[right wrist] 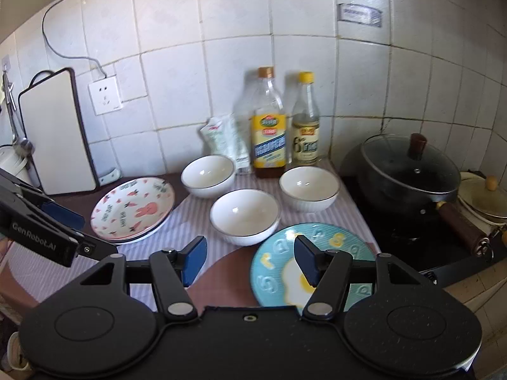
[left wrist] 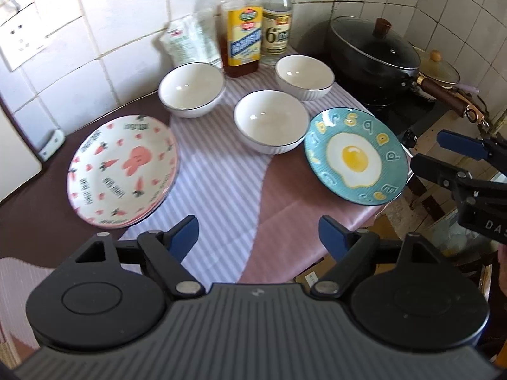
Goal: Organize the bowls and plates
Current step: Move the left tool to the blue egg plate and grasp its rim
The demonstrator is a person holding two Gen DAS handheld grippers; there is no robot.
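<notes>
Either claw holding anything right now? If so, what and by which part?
Nothing is held. The left claw and the right claw are both open with empty jaws, above the counter, clear of the egg plate and the bowls.

Left wrist looks steeply down over the counter's (left wrist: 218, 171) front edge; right wrist shallower; both share the bowls (right wrist: 245, 215).

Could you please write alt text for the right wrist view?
The open right tool hovers over a counter holding three white bowls, a bunny-print plate and a teal fried-egg plate. Two bottles stand against the tiled wall, with a lidded black pan at right.
</notes>
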